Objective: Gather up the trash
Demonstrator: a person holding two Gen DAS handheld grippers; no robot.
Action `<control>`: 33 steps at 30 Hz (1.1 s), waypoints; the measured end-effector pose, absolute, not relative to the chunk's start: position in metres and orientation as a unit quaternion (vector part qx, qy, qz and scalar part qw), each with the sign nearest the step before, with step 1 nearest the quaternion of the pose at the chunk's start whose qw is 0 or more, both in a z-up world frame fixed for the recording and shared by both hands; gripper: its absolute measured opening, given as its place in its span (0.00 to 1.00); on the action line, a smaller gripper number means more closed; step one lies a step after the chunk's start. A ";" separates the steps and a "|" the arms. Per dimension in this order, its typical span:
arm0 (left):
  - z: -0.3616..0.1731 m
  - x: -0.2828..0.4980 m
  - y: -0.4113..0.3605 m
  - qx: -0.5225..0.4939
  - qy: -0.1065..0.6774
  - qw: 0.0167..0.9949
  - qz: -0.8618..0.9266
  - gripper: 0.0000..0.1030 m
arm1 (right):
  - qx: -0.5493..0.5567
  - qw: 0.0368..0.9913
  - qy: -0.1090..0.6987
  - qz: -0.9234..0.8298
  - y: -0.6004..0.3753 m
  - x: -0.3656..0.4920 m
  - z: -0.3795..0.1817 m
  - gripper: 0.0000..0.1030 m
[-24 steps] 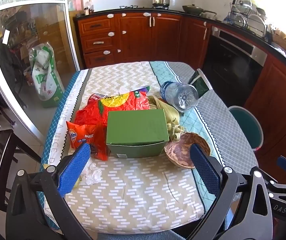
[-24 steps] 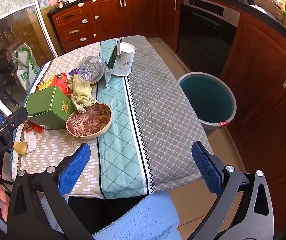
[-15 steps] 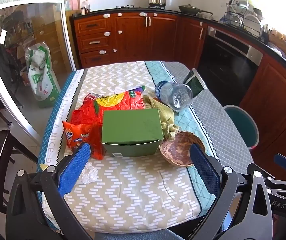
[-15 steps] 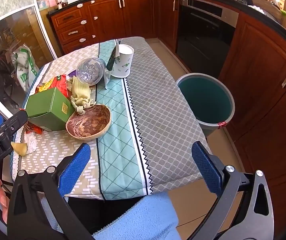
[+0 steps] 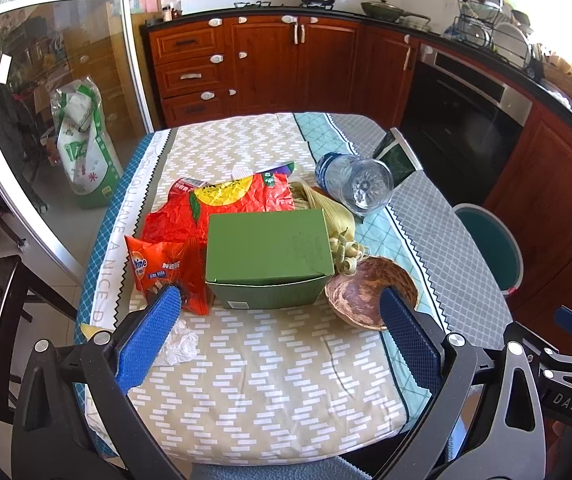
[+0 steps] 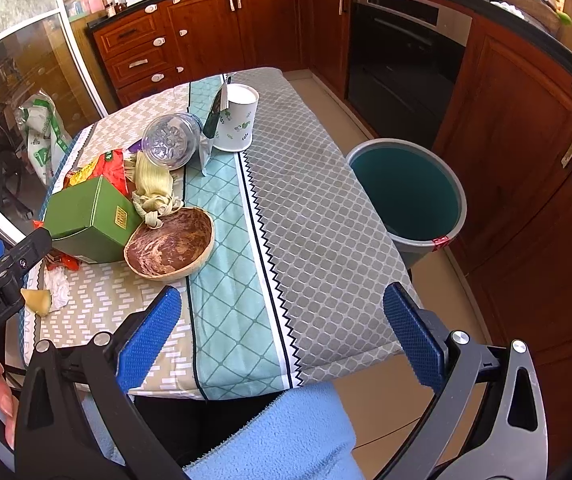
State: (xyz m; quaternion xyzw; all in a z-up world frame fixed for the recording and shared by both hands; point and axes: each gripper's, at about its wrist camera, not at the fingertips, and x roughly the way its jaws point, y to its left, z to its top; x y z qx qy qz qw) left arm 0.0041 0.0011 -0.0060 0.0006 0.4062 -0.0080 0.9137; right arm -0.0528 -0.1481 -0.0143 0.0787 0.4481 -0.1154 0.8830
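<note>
Trash lies on the clothed table [image 5: 269, 384]: a green box [image 5: 267, 256], red snack wrappers [image 5: 165, 268] to its left, corn husks [image 5: 338, 220], a clear plastic bottle [image 5: 356, 186] on its side, a brown shell bowl [image 5: 370, 294] and crumpled white tissue [image 5: 179, 344]. My left gripper [image 5: 281, 340] hangs open above the near table edge, in front of the box, holding nothing. My right gripper [image 6: 283, 338] is open and empty over the table's near right edge. The right wrist view shows the box [image 6: 85, 220], bowl [image 6: 169, 244], bottle [image 6: 169, 142] and the grey bin [image 6: 410, 196] on the floor right of the table.
A white paper cup [image 6: 235, 118] with a foil packet [image 6: 213, 128] beside it stands at the table's far side. A yellow scrap [image 6: 37, 300] lies by the tissue [image 6: 57, 284]. Wooden cabinets and an oven [image 6: 402, 60] ring the room. A blue sleeve [image 6: 277, 436] is below.
The left gripper has drawn slightly closer to the table, so the box and wrappers sit lower and nearer between its fingers. The right view has barely shifted. Both stay open.
</note>
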 end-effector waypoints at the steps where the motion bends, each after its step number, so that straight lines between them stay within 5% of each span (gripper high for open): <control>1: -0.006 0.004 0.001 0.000 0.407 0.914 -0.008 0.96 | 0.079 0.883 0.448 -0.116 -0.148 -0.053 -0.014 0.94; 33: -0.012 0.004 -0.001 0.000 0.410 0.912 -0.021 0.96 | 0.074 0.876 0.461 -0.124 -0.146 -0.051 -0.024 0.94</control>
